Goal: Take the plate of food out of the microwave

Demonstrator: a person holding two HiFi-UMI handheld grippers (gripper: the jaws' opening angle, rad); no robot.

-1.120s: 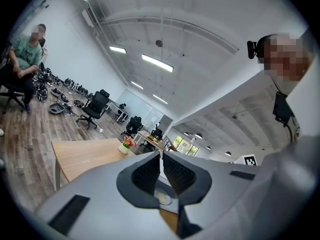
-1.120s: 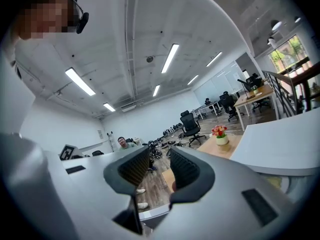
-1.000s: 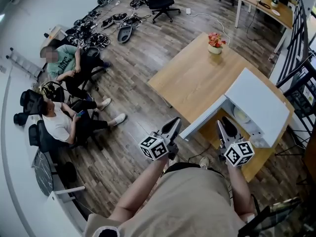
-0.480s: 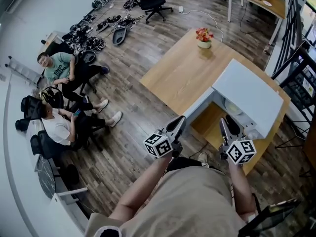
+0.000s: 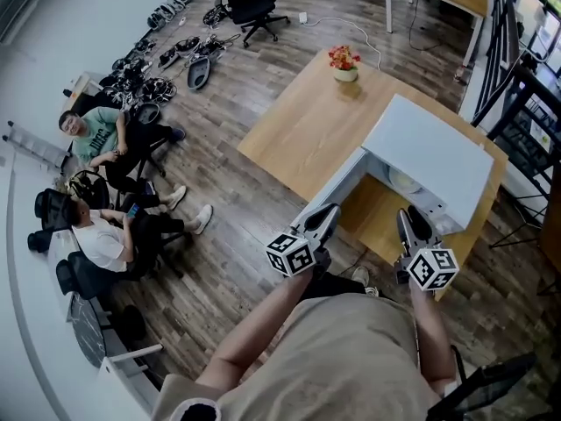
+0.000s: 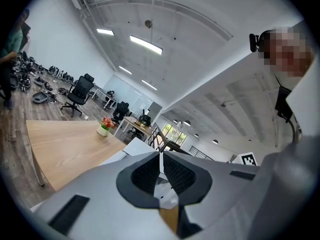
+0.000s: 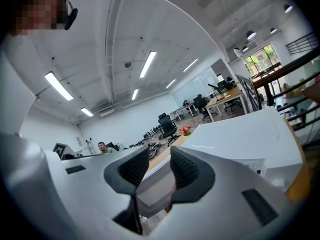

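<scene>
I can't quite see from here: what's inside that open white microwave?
A pale round plate sits inside the microwave. Its top covers most of the cavity, so any food cannot be seen.

The microwave (image 5: 434, 160) fills the worktop's (image 5: 302, 130) near right corner. Its open door (image 5: 337, 200) walls the cavity's left side, and the cavity mouth stands clear. A flower pot (image 5: 344, 64) sits at the far corner.
</scene>
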